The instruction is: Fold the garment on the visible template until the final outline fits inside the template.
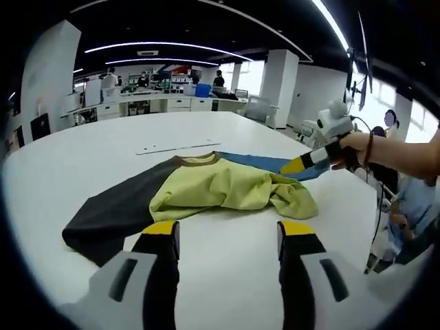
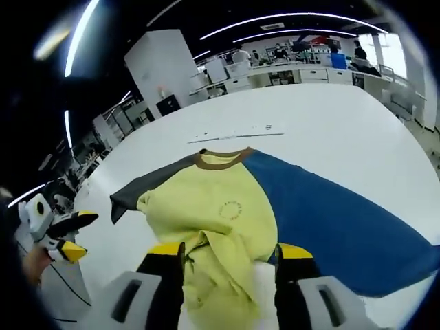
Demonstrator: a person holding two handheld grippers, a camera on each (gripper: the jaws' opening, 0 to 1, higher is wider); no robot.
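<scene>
A garment lies on the white table [image 1: 227, 275]: yellow body [image 1: 227, 189], dark grey sleeve [image 1: 117, 210], blue sleeve [image 1: 265, 163], brown collar [image 1: 199, 160]. The yellow hem is bunched up at its right end. My left gripper [image 1: 228, 234] stands open just short of the garment's near edge, with bare table between its jaws. My right gripper [image 2: 230, 254] is open with its jaws astride the crumpled yellow hem [image 2: 220, 275]. From the left gripper view it [image 1: 297, 165] comes in from the right, held by a hand [image 1: 357, 148]. The blue sleeve [image 2: 337, 220] spreads out flat.
A thin pale strip [image 1: 175, 146] lies on the table beyond the collar [image 2: 237, 133]. My left gripper [image 2: 77, 235] shows open at the table's left edge. Desks and people stand at the back [image 1: 165, 93]. A white pillar [image 1: 278, 86] rises behind.
</scene>
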